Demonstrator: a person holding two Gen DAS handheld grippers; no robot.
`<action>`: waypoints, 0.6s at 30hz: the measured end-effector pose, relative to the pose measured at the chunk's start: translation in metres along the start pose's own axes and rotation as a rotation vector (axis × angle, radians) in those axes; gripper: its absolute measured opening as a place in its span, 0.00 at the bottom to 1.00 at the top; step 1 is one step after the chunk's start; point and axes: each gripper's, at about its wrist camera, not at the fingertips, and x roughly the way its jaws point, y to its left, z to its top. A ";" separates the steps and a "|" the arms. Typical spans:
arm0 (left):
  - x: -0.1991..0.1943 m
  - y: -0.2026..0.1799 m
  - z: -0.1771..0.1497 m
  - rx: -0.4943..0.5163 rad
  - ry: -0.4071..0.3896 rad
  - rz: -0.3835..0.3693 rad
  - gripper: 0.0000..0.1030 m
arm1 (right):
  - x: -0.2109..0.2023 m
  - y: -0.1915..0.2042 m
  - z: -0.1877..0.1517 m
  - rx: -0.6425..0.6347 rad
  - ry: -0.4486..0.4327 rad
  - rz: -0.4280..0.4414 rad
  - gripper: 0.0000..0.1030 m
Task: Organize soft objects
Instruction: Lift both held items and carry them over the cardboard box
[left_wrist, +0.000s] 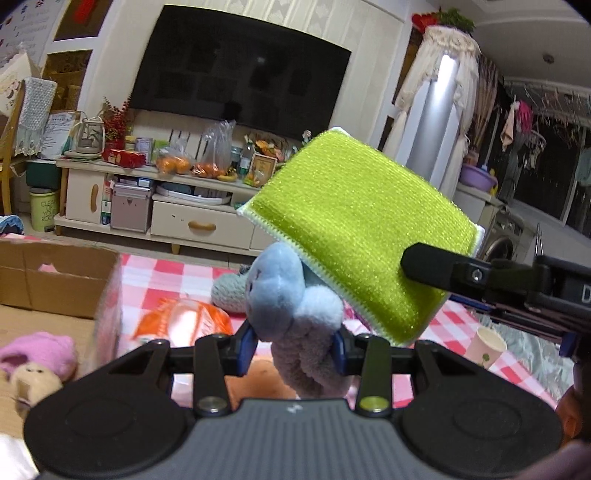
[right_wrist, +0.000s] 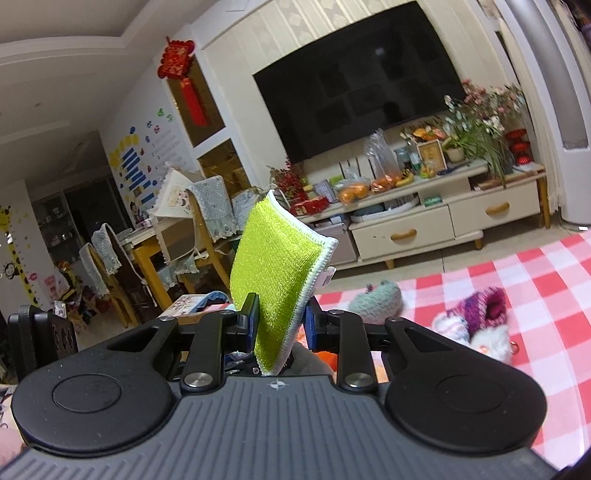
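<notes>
Left wrist view first: I see my left claw (left_wrist: 295, 345) pinching a blue plush (left_wrist: 284, 288) between its blue pads, raised above the checked cloth (left_wrist: 177, 273). It is fuzzy, pale blue on top with a greyer, lavender lower part running down behind the claw body, so its bottom end is hidden from me. I cannot tell what animal it is; a small dark mark shows on the rounded top.

Just behind it, touching or overlapping its upper right edge, hangs a green sponge (left_wrist: 354, 236): a flat lime pad with a white stitched border, tilted. One black finger of my right claw (left_wrist: 424, 262) presses on its right corner; the other finger is behind the pad.

Right wrist view shows the same sponge (right_wrist: 277, 273) nearly edge-on and upright, pinched near its lower part by the right claw (right_wrist: 281, 325). A small white tag sticks out at its right border; the print is too small to read.

On the cloth (right_wrist: 517, 280) lie a grey-green knitted toy (right_wrist: 376, 299) and a purple and white plush heap (right_wrist: 476, 321), blurred, shapes unclear. At the left, a cardboard box (left_wrist: 59, 280) stands open and cut off by the frame, with a pink plush (left_wrist: 37, 362) near its front. An orange packet (left_wrist: 184, 325) lies beside the box, half washed out by glare. A paper cup (left_wrist: 487, 347) stands on the cloth under the right claw's arm.
</notes>
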 end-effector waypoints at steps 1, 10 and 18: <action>-0.003 0.004 0.002 -0.004 -0.006 0.004 0.38 | 0.002 0.002 0.000 -0.008 0.000 0.004 0.29; -0.027 0.039 0.018 -0.052 -0.063 0.062 0.38 | 0.025 0.026 0.005 -0.076 0.022 0.056 0.29; -0.052 0.077 0.029 -0.114 -0.108 0.149 0.38 | 0.057 0.048 0.008 -0.127 0.043 0.127 0.29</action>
